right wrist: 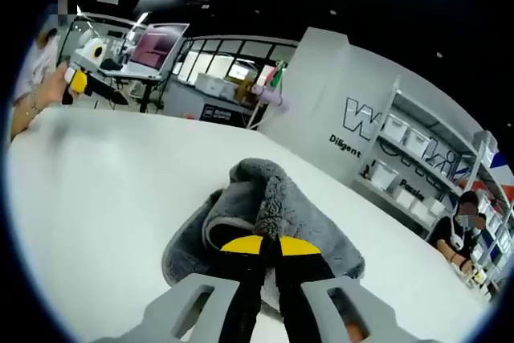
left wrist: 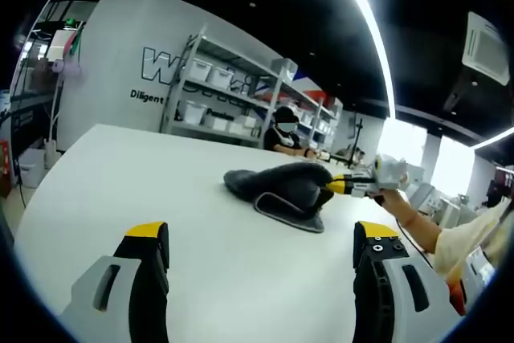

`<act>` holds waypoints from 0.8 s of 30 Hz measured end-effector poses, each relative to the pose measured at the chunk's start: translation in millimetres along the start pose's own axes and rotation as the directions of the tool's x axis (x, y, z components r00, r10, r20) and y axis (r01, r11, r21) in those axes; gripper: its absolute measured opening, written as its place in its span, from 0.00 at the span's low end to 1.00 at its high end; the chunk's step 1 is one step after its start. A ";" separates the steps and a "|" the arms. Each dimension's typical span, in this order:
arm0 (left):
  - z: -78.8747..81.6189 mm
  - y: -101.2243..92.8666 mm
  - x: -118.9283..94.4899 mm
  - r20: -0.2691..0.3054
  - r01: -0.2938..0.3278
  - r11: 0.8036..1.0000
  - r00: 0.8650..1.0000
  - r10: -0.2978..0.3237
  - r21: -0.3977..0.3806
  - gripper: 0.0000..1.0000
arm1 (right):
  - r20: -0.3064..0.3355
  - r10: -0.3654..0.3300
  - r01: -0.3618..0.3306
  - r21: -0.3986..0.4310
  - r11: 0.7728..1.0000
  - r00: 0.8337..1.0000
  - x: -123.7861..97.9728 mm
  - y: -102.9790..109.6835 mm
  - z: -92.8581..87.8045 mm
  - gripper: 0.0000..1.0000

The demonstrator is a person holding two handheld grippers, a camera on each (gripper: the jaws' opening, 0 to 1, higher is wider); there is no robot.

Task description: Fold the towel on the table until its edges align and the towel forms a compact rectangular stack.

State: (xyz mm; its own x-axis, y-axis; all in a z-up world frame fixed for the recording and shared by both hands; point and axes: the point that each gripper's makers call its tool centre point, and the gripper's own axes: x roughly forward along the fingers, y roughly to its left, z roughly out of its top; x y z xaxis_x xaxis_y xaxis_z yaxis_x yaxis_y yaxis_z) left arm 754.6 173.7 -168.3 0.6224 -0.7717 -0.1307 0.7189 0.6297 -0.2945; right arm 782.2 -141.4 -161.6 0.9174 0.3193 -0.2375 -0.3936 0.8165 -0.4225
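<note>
White table [left wrist: 120,174], one crumpled grey towel [left wrist: 281,186]; right gripper [right wrist: 269,245] fingers pinching it, left gripper [left wrist: 261,238] fingers wide.

The towel [left wrist: 285,185] lies bunched on the table [left wrist: 120,174], with shelves [left wrist: 233,94] behind it.

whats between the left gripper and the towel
Only bare white table: in the left gripper view, nothing lies between the open left gripper and the grey towel.
</note>
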 end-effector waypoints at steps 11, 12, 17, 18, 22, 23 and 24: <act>3.5 -0.3 -1.6 0.004 0.005 1.000 1.000 -0.005 0.002 0.93 | 0.075 -0.091 0.093 -0.023 0.995 0.993 -12.3 -33.3 40.1 0.01; 4.3 0.0 -1.9 0.005 0.006 1.000 1.000 -0.006 0.002 0.93 | 0.084 -0.100 0.102 -0.021 0.995 0.991 -13.0 -36.8 44.4 0.01; 6.2 -1.2 -3.3 0.011 0.008 1.000 1.000 -0.008 0.003 0.93 | 0.116 -0.136 0.139 -0.020 0.990 0.984 -14.8 -52.2 62.7 0.01; 6.5 -1.2 -3.3 0.012 0.008 1.000 1.000 -0.008 0.003 0.93 | 0.126 -0.145 0.148 -0.021 0.989 0.981 -15.5 -55.5 68.4 0.01; 6.9 -1.9 -3.6 0.013 0.012 1.000 1.000 -0.012 0.001 0.93 | 0.163 -0.172 0.180 -0.035 0.983 0.971 -18.6 -65.0 89.6 0.01; 7.3 -1.9 -3.9 0.014 0.012 1.000 1.000 -0.012 0.002 0.93 | 0.173 -0.179 0.188 -0.034 0.982 0.968 -19.9 -66.9 94.0 0.01; 7.9 -1.8 -4.4 0.015 0.012 1.000 1.000 -0.012 0.002 0.93 | 0.191 -0.189 0.198 -0.028 0.980 0.963 -21.6 -69.7 100.8 0.01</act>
State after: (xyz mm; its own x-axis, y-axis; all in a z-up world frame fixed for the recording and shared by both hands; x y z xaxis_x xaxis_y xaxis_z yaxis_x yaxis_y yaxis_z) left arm 752.9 176.6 -159.7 0.6183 -0.7778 -0.1127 0.7269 0.6204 -0.2946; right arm 795.7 -156.7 -38.9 0.9694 0.2448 0.0180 -0.2055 0.8495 -0.4859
